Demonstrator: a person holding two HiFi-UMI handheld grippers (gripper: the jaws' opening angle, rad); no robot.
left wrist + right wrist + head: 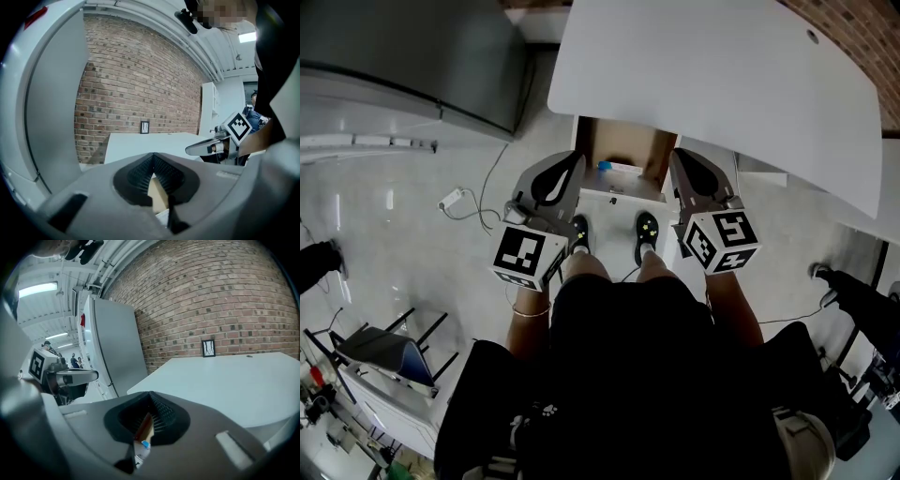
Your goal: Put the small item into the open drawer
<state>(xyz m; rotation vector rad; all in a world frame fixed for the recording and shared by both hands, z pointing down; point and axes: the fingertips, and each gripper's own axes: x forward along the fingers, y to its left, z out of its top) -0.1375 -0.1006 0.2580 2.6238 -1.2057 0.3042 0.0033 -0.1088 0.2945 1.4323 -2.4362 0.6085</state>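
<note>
Presently: left tongs (570,173) and right tongs (684,169) both closed, empty, flanking drawer (628,141) pulled out under desk (722,75). Inside drawer, 8 o'clock corner: small blue item (603,167), nearest left tongs.

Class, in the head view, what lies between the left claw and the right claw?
The open brown wooden drawer, holding a small blue item, and the person's black shoes nearer the person; the head view shows this.

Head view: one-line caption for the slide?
Left gripper and right gripper, both shut, hover over the open drawer under the white table; small blue item lies inside.
</note>
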